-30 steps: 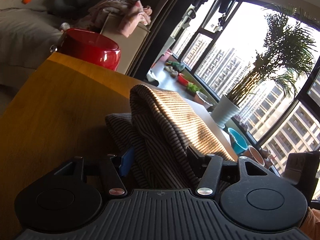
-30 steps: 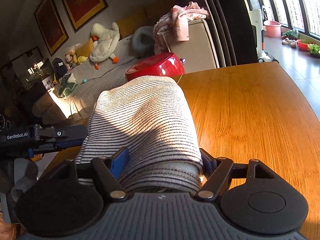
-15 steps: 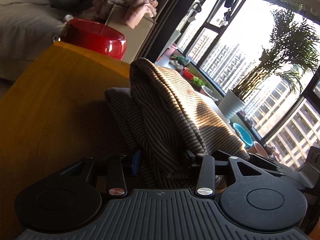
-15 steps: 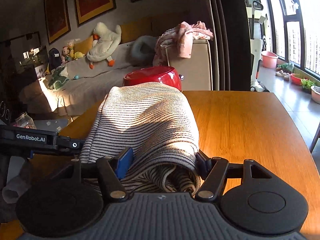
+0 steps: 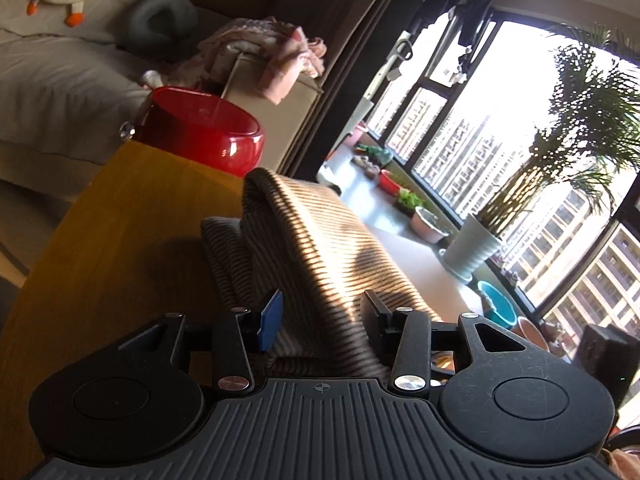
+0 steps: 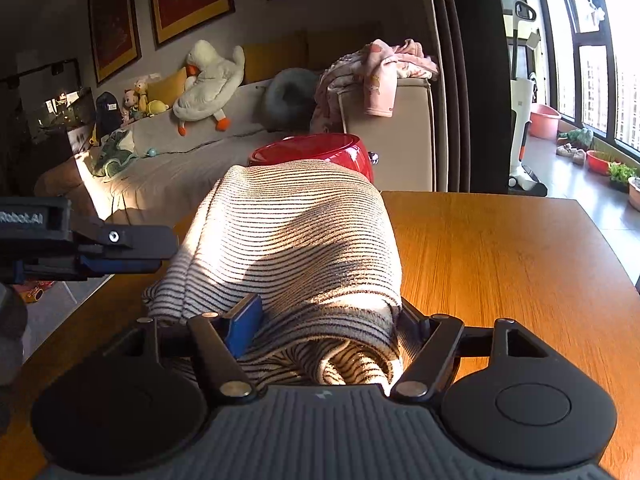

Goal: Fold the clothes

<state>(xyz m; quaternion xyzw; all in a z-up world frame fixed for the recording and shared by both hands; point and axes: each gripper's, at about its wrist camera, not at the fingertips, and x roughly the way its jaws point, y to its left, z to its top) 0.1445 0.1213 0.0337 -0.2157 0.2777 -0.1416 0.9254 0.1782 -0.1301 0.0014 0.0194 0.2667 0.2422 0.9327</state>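
Note:
A beige garment with thin dark stripes (image 5: 316, 256) lies bunched and folded over on the wooden table (image 5: 120, 248). My left gripper (image 5: 320, 320) has its two fingers on either side of one end of it, pressed into the cloth. My right gripper (image 6: 324, 328) holds the other end of the striped garment (image 6: 296, 240) the same way, with rolled cloth filling the gap between its fingers. The left gripper (image 6: 80, 240) also shows at the left edge of the right wrist view.
A red bowl (image 5: 200, 128) stands at the table's far edge, behind the garment; it also shows in the right wrist view (image 6: 320, 152). Beyond is a sofa (image 6: 180, 168) with a plush duck and pink clothes on its arm. A potted plant (image 5: 472, 248) stands by the windows.
Both grippers have swung with the garment still in them; the left view has dropped lower and the right view has come more level. The fold looks more bunched at the right gripper.

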